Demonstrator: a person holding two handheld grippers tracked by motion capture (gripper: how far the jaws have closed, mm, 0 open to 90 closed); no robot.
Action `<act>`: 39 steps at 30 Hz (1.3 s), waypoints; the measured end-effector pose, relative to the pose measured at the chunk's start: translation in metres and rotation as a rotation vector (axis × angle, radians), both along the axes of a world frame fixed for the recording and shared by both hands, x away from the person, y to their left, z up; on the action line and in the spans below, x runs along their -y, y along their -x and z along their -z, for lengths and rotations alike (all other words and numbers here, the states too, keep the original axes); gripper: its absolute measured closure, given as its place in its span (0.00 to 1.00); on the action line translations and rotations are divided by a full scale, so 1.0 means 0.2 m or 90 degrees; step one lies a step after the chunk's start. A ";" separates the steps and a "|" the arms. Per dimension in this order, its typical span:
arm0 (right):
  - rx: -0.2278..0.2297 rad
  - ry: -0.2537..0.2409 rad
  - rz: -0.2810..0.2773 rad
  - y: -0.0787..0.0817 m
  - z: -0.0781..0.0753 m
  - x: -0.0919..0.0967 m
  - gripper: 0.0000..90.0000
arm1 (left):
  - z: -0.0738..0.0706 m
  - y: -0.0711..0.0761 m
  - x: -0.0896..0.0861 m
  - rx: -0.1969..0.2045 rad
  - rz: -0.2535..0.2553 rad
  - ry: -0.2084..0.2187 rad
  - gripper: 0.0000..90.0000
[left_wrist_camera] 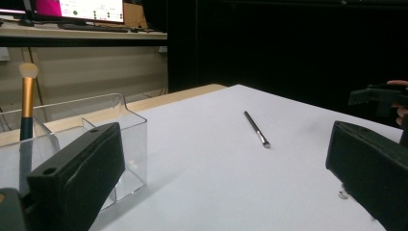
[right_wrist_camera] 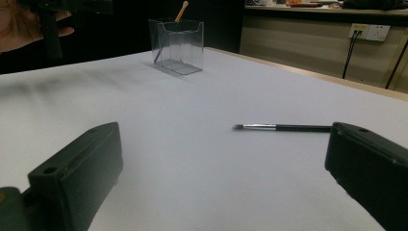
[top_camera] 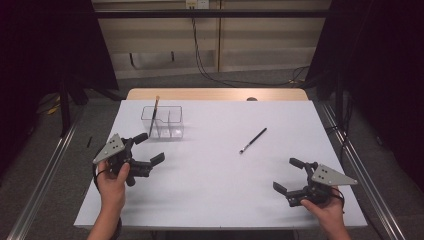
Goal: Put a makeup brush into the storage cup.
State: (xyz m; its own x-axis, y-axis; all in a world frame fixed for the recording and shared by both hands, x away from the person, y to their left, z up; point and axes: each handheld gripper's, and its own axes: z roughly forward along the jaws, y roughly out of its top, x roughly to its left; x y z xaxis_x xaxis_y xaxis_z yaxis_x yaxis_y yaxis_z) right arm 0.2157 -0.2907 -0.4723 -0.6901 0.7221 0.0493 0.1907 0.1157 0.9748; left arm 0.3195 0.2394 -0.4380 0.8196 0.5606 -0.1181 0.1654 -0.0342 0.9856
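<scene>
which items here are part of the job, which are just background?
In play:
- black brush lying loose on the table
- clear organizer, with a gold-handled brush already standing in it
- left gripper and right gripper, both open, holding nothing

Background:
- wall cables
- wall socket
- monitor

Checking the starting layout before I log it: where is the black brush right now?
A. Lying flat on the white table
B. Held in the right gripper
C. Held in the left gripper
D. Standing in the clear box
A: the black brush lies flat on the white table, apart from both open grippers and the clear box.
</scene>
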 end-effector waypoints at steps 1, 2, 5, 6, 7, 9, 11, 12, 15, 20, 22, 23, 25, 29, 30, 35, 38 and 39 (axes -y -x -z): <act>0.000 0.000 0.000 0.00 0.00 0.00 0.00 | 0.00 0.00 0.00 -0.002 0.002 0.002 0.00; 0.000 0.000 0.000 0.00 0.00 0.00 0.00 | 0.00 0.01 -0.01 -0.002 0.003 0.001 0.00; 0.000 0.001 0.000 0.00 0.00 0.00 0.00 | 0.01 0.02 -0.01 -0.003 0.004 0.003 0.00; 0.000 0.001 0.000 0.00 0.00 0.00 0.00 | 0.01 0.02 -0.01 0.000 0.002 -0.004 0.00; 0.000 0.001 0.000 0.00 0.00 0.00 0.00 | 0.01 0.02 -0.01 -0.001 0.002 -0.007 0.00; 0.000 0.001 0.000 0.00 0.00 0.00 0.00 | 0.02 0.03 -0.01 -0.003 0.001 -0.005 0.00; 0.001 0.001 0.000 0.00 0.00 0.00 0.00 | 0.02 0.03 -0.02 -0.004 -0.001 -0.009 0.00; 0.001 0.001 -0.001 0.00 0.00 0.00 0.00 | 0.02 0.04 -0.02 -0.005 0.001 -0.010 0.00; 0.000 0.002 -0.002 0.00 0.00 0.00 0.00 | 0.03 0.05 -0.03 -0.006 0.001 -0.013 0.00; 0.000 0.002 -0.002 0.00 0.00 0.00 0.00 | 0.04 0.06 -0.05 -0.008 -0.001 -0.020 0.00; 0.000 0.001 -0.001 0.00 0.00 0.00 0.00 | 0.04 0.07 -0.06 -0.009 -0.002 -0.020 0.00; 0.001 0.000 -0.002 -0.01 0.00 0.00 0.00 | 0.04 0.07 -0.06 -0.007 -0.003 -0.023 0.00; 0.000 0.000 -0.002 -0.01 0.00 0.00 0.00 | 0.04 0.08 -0.07 -0.009 -0.006 -0.017 0.00; 0.001 -0.003 -0.001 -0.01 0.00 0.00 0.00 | 0.05 0.09 -0.08 -0.009 -0.008 -0.026 0.00; 0.001 -0.004 0.000 -0.02 0.00 0.01 0.00 | 0.05 0.10 -0.08 -0.010 -0.010 -0.023 0.00; 0.001 -0.009 0.001 -0.01 0.00 0.02 0.00 | 0.05 0.12 -0.09 -0.010 -0.013 -0.028 0.00; 0.003 -0.011 0.001 -0.01 0.00 0.03 0.00 | 0.05 0.13 -0.10 -0.008 -0.008 -0.033 0.00; 0.003 -0.012 0.001 -0.01 0.00 0.03 0.00 | 0.05 0.14 -0.11 -0.006 -0.008 -0.038 0.00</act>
State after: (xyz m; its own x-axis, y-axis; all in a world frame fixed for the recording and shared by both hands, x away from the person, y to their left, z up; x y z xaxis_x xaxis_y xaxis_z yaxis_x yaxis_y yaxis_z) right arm 0.2177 -0.2961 -0.4721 -0.6889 0.7224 0.0599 0.1868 0.0970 0.9776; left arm 0.2922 0.2608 -0.4475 0.8115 0.5772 -0.0915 0.1754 -0.0913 0.9803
